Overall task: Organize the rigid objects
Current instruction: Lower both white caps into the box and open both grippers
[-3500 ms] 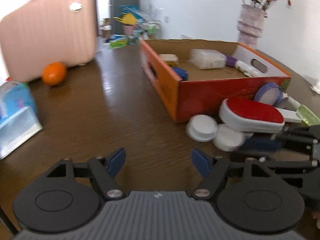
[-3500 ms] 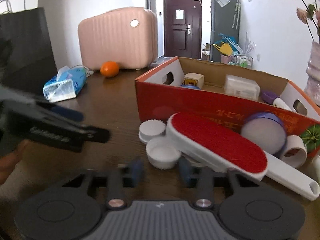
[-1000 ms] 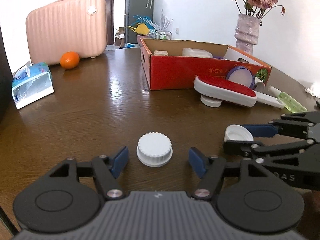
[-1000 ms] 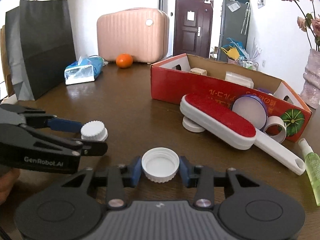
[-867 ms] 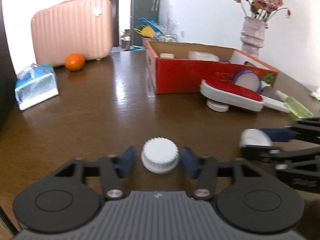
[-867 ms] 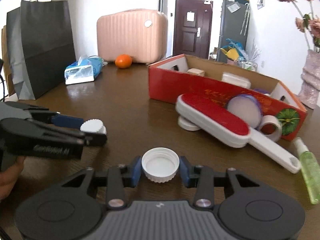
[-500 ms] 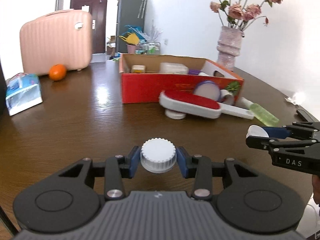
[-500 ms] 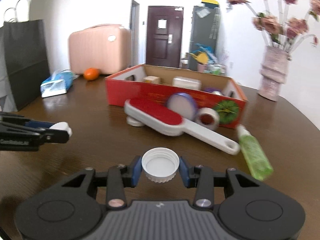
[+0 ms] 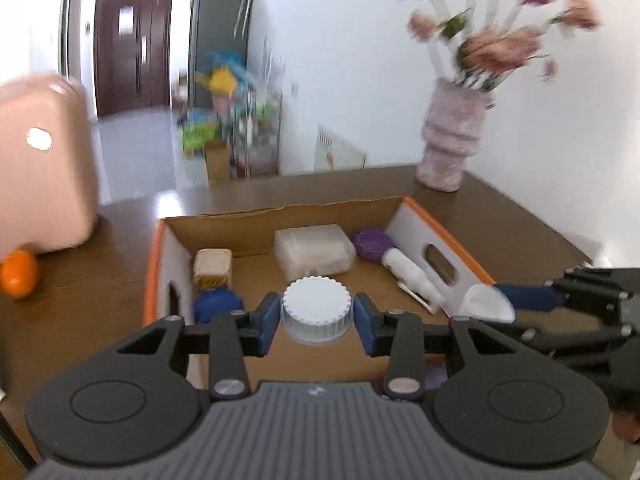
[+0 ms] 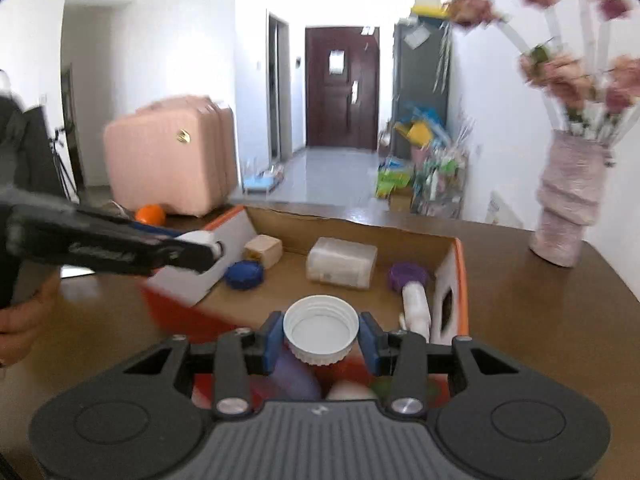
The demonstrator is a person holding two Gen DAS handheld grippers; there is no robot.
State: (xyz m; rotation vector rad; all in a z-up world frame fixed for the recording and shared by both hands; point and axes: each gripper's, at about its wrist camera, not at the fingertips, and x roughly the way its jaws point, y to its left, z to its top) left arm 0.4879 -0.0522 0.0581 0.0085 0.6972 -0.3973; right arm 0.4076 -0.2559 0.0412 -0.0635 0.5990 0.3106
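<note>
My left gripper [image 9: 316, 316] is shut on a white ribbed cap [image 9: 317, 312], top side up, held above the open orange cardboard box [image 9: 280, 210]. My right gripper [image 10: 321, 338] is shut on a second white cap [image 10: 321, 332], hollow side up, held over the box's near wall [image 10: 460, 276]. Each gripper shows in the other's view: the right one [image 9: 490, 304] at the box's right end, the left one [image 10: 204, 252] at its left end. The box holds a beige block [image 9: 213, 266], a blue lid [image 9: 218, 306], a clear container [image 9: 314, 252] and a purple-capped white bottle [image 9: 400, 264].
A pink suitcase [image 10: 172, 162] and an orange [image 10: 150, 214] stand beyond the box on the brown table [image 10: 540, 320]. A vase with flowers [image 10: 568, 216] stands at the right. Red, purple and green items [image 10: 296, 376] lie partly hidden under my right gripper.
Both grippers picked up a cap from the table and rose, moving forward from the table's near side to above the box.
</note>
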